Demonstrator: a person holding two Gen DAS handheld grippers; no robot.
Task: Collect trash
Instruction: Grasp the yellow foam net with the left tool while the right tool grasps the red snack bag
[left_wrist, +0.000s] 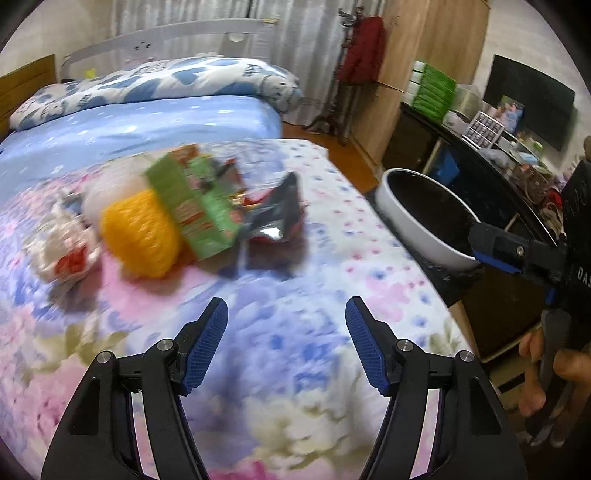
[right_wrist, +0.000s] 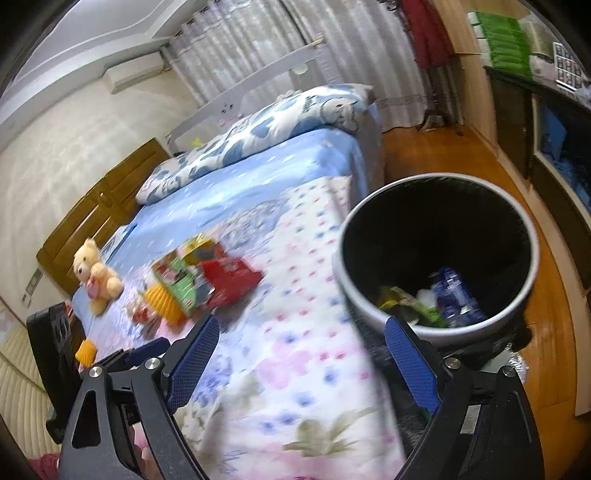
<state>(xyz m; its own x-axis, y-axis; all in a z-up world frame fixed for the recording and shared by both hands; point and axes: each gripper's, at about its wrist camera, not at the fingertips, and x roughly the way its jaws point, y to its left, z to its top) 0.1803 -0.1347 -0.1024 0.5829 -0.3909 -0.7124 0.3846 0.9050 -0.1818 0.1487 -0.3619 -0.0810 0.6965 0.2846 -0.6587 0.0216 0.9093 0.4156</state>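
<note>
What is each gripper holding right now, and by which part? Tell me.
Nothing. The left gripper is open over the bedspread, short of the trash pile. The right gripper is open and empty beside the bin.

One bin (right_wrist: 369, 295); one teddy (right_wrist: 96, 277); two pillows (left_wrist: 155, 85).

A lived-in bedroom of a home was shown: a bed (right_wrist: 295, 332) was covered with a floral quilt and a blue sheet, a cartoon-print pillow (left_wrist: 155, 85) was laid at its head, and a teddy bear (right_wrist: 96, 275) was seated near the wooden headboard (right_wrist: 96, 210). Pale curtains (right_wrist: 280, 51) were hung behind the bed, a wall air conditioner (right_wrist: 135, 72) was mounted beside them, and a red garment (left_wrist: 364, 50) was hung on a coat stand by a wooden wardrobe (left_wrist: 432, 55). A wood floor (right_wrist: 443, 151) and a dark cluttered sideboard (left_wrist: 480, 155) were also seen.
</note>
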